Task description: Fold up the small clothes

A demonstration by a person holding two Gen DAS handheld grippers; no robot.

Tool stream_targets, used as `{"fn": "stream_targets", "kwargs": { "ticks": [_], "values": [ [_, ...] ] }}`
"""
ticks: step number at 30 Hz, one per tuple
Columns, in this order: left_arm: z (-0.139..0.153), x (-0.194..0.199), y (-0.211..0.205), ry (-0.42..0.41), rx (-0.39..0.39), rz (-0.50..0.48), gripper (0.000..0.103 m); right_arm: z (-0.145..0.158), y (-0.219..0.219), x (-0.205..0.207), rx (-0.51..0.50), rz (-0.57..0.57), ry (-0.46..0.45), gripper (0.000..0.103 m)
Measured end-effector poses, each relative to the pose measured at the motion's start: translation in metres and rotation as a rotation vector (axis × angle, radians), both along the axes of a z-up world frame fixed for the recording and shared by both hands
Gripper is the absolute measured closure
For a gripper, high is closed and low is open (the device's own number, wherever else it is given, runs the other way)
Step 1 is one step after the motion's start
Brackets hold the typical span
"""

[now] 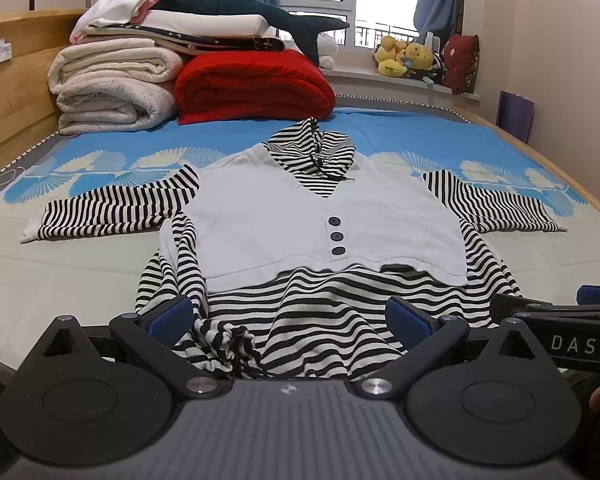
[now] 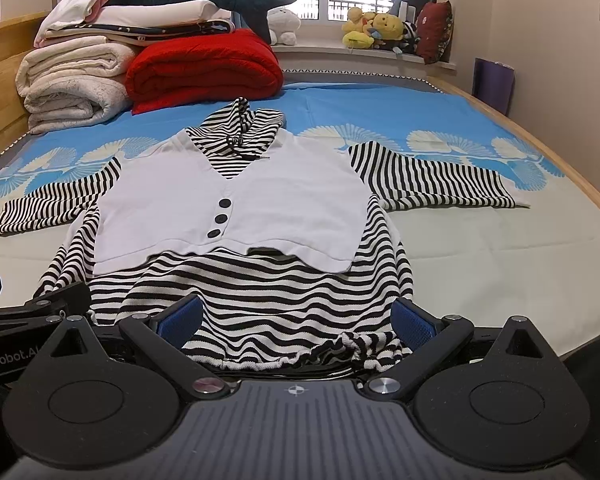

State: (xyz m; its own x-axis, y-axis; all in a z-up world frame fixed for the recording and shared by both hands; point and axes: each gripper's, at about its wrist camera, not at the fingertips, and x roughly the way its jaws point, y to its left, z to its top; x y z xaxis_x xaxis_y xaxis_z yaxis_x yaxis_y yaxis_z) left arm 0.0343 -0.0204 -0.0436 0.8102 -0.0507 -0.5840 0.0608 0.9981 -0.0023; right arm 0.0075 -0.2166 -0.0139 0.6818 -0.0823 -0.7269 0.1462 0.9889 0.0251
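The left hand-held gripper (image 1: 288, 316) hangs low over the near edge of the bed (image 1: 60, 280) with its jaws spread wide and nothing between them; the right hand-held gripper (image 2: 298, 318) sits just beside it, likewise released and empty. Both point the same way, toward 12 o'clock, up the bed.

The bed carries the one thing to be folded: a small striped dress (image 1: 320, 304) with a white vest panel (image 1: 300, 216) on its chest. It lies face up and flat, its long axis running from 6 o'clock at the hem to 12 o'clock at the hood (image 1: 316, 148), so each hand-held gripper looks straight along its length. The sleeves spread crosswise, the left sleeve (image 1: 112, 208) out to 9 o'clock and the right sleeve (image 2: 432, 180) out to 3 o'clock.

The hem is the nearest part. In the left wrist view a bunched corner of it (image 1: 224, 344) lies at about 7 o'clock, just inside the left finger; in the right wrist view the other gathered corner (image 2: 372, 346) lies at about 5 o'clock, just inside the right finger. So each arm is nearer its own hem corner, and I judge the coming move as a two-handed pinch there and a lift toward 12 o'clock.

Three dark buttons (image 1: 335, 236) mark the midline.
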Motion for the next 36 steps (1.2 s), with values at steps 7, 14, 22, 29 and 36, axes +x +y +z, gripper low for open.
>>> {"fn": "stream_targets", "kwargs": {
  "ticks": [7, 14, 22, 29, 36],
  "values": [
    [-0.001, 0.0, -0.001, 0.001, 0.003, 0.0, 0.001, 0.0, -0.001, 0.0, 0.002, -0.002, -0.001, 0.003],
    [-0.002, 0.001, -0.006, -0.003, 0.02, -0.004, 0.001, 0.002, -0.005, -0.002, 0.012, -0.017, -0.025, 0.004],
    [0.032, 0.007, 0.004, -0.1, 0.063, -0.04, 0.001, 0.028, -0.026, 0.004, 0.115, 0.009, -0.142, 0.008],
    [0.053, 0.063, 0.025, -0.157, 0.191, -0.092, 0.018, 0.03, -0.062, 0.049, -0.009, 0.063, -0.164, 0.007],
    [-0.019, 0.126, 0.067, 0.101, 0.154, 0.074, 0.021, -0.043, -0.09, 0.079, 0.067, -0.125, 0.14, 0.01]
  ]
}}
